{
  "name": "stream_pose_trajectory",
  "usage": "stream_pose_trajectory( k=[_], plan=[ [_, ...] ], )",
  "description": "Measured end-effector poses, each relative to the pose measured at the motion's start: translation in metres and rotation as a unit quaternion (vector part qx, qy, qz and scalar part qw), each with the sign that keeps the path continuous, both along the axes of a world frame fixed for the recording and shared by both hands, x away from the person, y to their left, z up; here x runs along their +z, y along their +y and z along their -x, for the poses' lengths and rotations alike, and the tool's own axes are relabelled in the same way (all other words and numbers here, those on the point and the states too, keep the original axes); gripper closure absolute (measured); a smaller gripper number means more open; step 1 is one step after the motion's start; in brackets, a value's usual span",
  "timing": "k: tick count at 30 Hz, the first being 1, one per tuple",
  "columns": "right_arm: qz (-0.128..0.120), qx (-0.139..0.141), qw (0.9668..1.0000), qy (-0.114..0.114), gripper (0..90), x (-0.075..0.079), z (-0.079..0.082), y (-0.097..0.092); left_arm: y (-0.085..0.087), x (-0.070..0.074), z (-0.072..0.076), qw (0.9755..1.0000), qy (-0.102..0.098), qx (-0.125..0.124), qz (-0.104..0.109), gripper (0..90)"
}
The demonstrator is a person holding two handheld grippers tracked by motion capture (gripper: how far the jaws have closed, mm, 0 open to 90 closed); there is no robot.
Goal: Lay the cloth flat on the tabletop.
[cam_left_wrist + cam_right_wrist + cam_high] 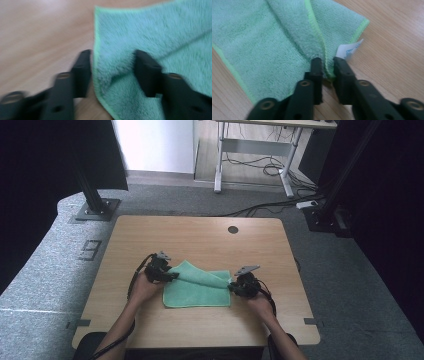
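Microfibre cloth [197,291] in mint green lies near the middle of the wooden counter [200,235], its far edge lifted into a soft fold. It looks light, limp and fluffy, so it will likely sag and drape rather than hold shape; the stitched hem at the corners seems the surest place to pinch. The right gripper [327,65] is pressed together on a hemmed corner beside a white care label [349,50]. The left gripper [112,72] straddles the opposite corner, jaws still spread, its blurred pads apparently not yet pressing.
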State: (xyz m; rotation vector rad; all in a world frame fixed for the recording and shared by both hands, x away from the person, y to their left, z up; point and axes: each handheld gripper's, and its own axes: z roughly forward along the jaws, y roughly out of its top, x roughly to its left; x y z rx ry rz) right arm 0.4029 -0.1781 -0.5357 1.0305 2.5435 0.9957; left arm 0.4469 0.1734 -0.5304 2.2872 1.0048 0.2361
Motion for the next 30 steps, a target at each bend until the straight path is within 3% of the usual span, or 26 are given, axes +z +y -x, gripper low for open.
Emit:
stream_pose_trajectory(
  k=[1, 5, 7, 9, 11, 12, 13, 14, 15, 17, 21, 24, 30],
  plan=[
    [-0.003, 0.002, 1.0, 0.0, 85.2, 0.002, 0.001, 0.0, 0.0, 0.0, 0.001, 1.0, 0.002, -0.003, 0.007, 73.9],
    [0.007, 0.012, 0.9996, -0.025, 85.9, 0.022, 0.009, 0.002, -0.004, 0.015, 0.012, 0.9997, -0.017, -0.012, 0.013, 81.6],
    [0.007, 0.015, 0.9989, -0.045, 85.9, 0.04, 0.009, 0.001, -0.003, 0.03, 0.015, 0.9986, -0.036, -0.009, 0.038, 81.3],
    [0.0, 0.002, 0.9976, -0.07, 85.9, 0.063, 0.001, -0.001, 0.0, 0.044, 0.011, 0.9954, -0.058, 0.01, 0.075, 80.4],
    [-0.019, -0.016, 0.9958, -0.088, 84.7, 0.083, -0.018, -0.001, 0.003, 0.05, -0.001, 0.9901, -0.082, 0.067, 0.093, 70.6],
    [-0.02, -0.029, 0.9945, -0.098, 77.3, 0.09, -0.031, 0.001, 0.003, 0.048, -0.01, 0.988, -0.083, 0.092, 0.092, 57.7],
    [-0.008, -0.049, 0.9922, -0.115, 61.9, 0.094, -0.046, 0.004, 0.002, 0.044, -0.018, 0.9872, -0.082, 0.118, 0.07, 46.6],
    [0.005, -0.073, 0.9902, -0.119, 49.4, 0.093, -0.061, 0.006, 0.002, 0.038, -0.024, 0.9855, -0.081, 0.143, 0.04, 35.6],
    [0.005, -0.093, 0.9907, -0.099, 47.8, 0.09, -0.074, 0.007, 0.004, 0.032, -0.027, 0.9849, -0.077, 0.152, 0.031, 28.0],
    [-0.003, -0.105, 0.9909, -0.084, 41.7, 0.083, -0.083, 0.007, 0.011, 0.023, -0.024, 0.9862, -0.07, 0.144, 0.042, 25.5],
    [-0.006, -0.083, 0.9936, -0.076, 39.5, 0.065, -0.069, 0.008, 0.019, 0.011, -0.019, 0.99, -0.06, 0.125, 0.026, 18.3],
    [0.007, -0.077, 0.9949, -0.065, 37.0, 0.051, -0.06, 0.008, 0.023, 0.007, -0.018, 0.9903, -0.054, 0.125, 0.028, 15.8],
    [0.002, -0.063, 0.9971, -0.043, 32.3, 0.026, -0.04, 0.014, 0.028, 0.004, -0.009, 0.991, -0.06, 0.118, 0.018, 14.3]
  ],
)
